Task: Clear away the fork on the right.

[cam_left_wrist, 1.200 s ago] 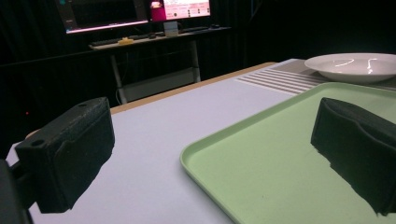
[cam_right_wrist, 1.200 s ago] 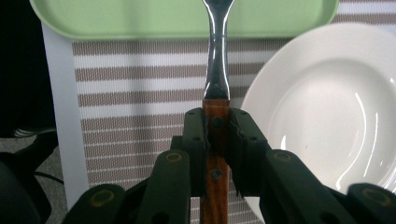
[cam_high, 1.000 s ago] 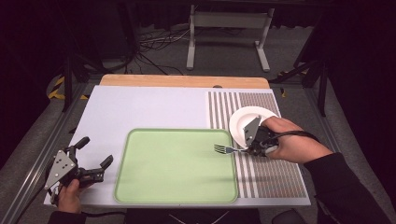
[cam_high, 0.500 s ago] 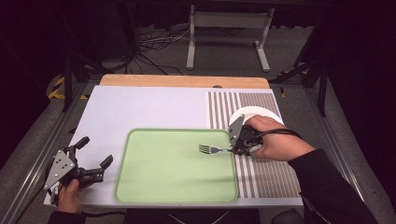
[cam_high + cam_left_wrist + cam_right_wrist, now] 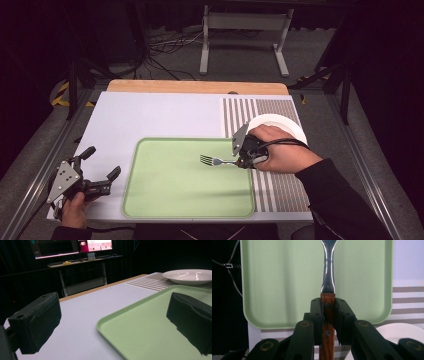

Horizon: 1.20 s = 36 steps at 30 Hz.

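The right gripper [image 5: 328, 315] has its jaws closed tight on the wooden handle of a fork [image 5: 327, 277], whose metal neck and tines reach out over the green tray [image 5: 165, 195]. From the high view the fork [image 5: 214, 161] hangs just above the tray's right half, tines pointing left, with the right gripper [image 5: 246, 155] at the tray's right edge over the striped mat [image 5: 280, 187]. A white plate [image 5: 280, 124] sits just beyond the hand, on the far right. The left gripper [image 5: 97, 172] rests at the near left of the surface [image 5: 150, 115], jaws wide apart and empty. The step in hand looks like carrying the fork onto the tray; next it likely calls for lowering it flat and letting the jaws part.
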### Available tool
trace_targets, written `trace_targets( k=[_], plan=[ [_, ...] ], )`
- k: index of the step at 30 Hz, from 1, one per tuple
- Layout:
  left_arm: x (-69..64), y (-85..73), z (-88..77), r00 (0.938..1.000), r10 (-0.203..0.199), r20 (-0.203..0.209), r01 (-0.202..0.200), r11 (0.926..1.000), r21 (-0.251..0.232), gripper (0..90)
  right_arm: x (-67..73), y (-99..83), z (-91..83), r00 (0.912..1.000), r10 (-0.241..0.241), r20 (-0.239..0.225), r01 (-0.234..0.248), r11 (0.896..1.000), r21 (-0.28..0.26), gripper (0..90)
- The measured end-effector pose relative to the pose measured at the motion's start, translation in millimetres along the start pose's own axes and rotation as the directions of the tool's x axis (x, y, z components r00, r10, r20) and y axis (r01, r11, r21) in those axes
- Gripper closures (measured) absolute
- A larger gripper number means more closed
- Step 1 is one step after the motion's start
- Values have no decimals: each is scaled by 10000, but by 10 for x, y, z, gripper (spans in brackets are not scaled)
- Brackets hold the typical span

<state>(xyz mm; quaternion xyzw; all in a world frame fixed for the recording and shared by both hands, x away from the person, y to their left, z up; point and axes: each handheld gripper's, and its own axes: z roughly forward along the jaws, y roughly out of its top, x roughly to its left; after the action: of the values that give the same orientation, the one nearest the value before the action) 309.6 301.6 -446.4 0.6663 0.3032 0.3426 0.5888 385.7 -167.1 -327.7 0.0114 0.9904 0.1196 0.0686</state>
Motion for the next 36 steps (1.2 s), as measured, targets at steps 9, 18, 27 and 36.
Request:
trace_targets(
  k=[9,18,27,36],
  plan=[
    [-1,1,0,10000,25,29,-25,10000,19,2,60,118,40,9688,2475,107,-2475,9689,-49,778],
    [-1,1,-1,10000,20,43,-20,10000,7,2,58,147,76,9036,4282,-159,-4285,9030,-305,777],
    [-2,1,0,10000,25,42,-25,10000,11,3,81,141,110,8269,5624,-12,-5615,8254,-585,777],
    [-3,-1,3,10000,25,46,-25,10000,3,2,96,130,191,7729,6345,53,-6337,7722,-455,776]
  ],
)
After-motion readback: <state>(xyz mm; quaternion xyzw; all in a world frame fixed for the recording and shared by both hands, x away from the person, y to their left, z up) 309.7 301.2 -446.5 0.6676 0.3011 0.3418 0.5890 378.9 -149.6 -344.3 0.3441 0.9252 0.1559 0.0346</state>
